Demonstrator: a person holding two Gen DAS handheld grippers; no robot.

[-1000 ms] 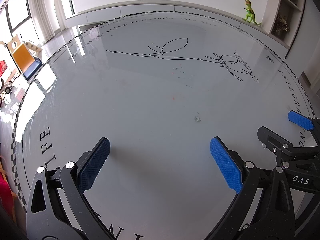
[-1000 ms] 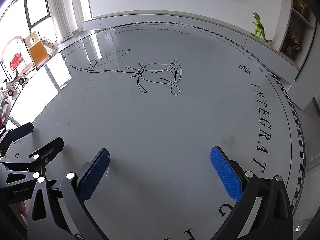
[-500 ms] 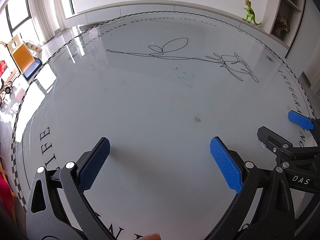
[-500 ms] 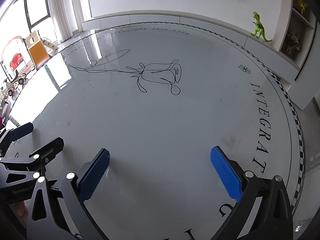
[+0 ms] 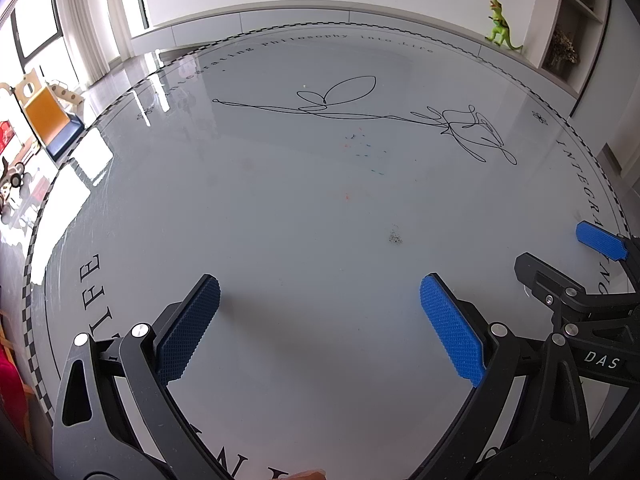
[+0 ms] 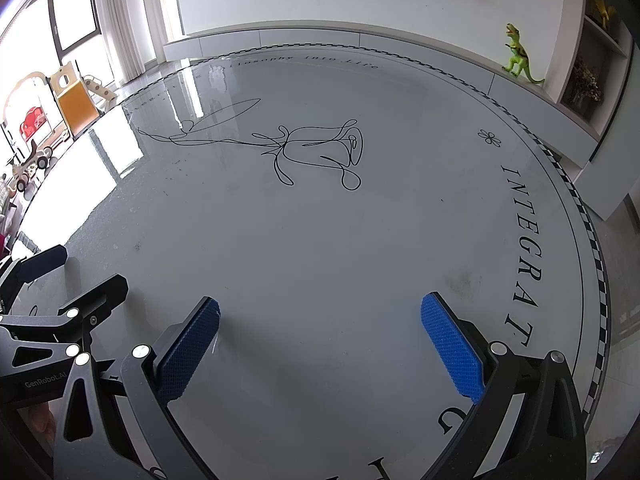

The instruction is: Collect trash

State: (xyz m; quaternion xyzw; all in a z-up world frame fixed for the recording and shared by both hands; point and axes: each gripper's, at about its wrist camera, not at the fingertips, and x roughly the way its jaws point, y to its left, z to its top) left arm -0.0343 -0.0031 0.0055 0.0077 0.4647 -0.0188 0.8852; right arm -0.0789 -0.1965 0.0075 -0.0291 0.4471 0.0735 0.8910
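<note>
My left gripper (image 5: 320,328) is open and empty above a round white glass table (image 5: 280,208). My right gripper (image 6: 320,336) is open and empty too, just to the right of the left one. The right gripper's fingers (image 5: 600,240) show at the right edge of the left wrist view; the left gripper's fingers (image 6: 44,260) show at the left edge of the right wrist view. No piece of trash shows, only a small dark speck patch (image 5: 395,237) and faint coloured marks (image 5: 362,148) on the tabletop.
The table carries a black line drawing (image 6: 316,152) and lettering round its checked rim (image 6: 600,280). A green toy dinosaur (image 6: 520,56) stands on a white ledge behind. A child's slide and toys (image 5: 44,120) stand on the floor at left.
Both grippers hold still and open. A fingertip-like pink shape has come into the bottom edge of the left wrist view.
</note>
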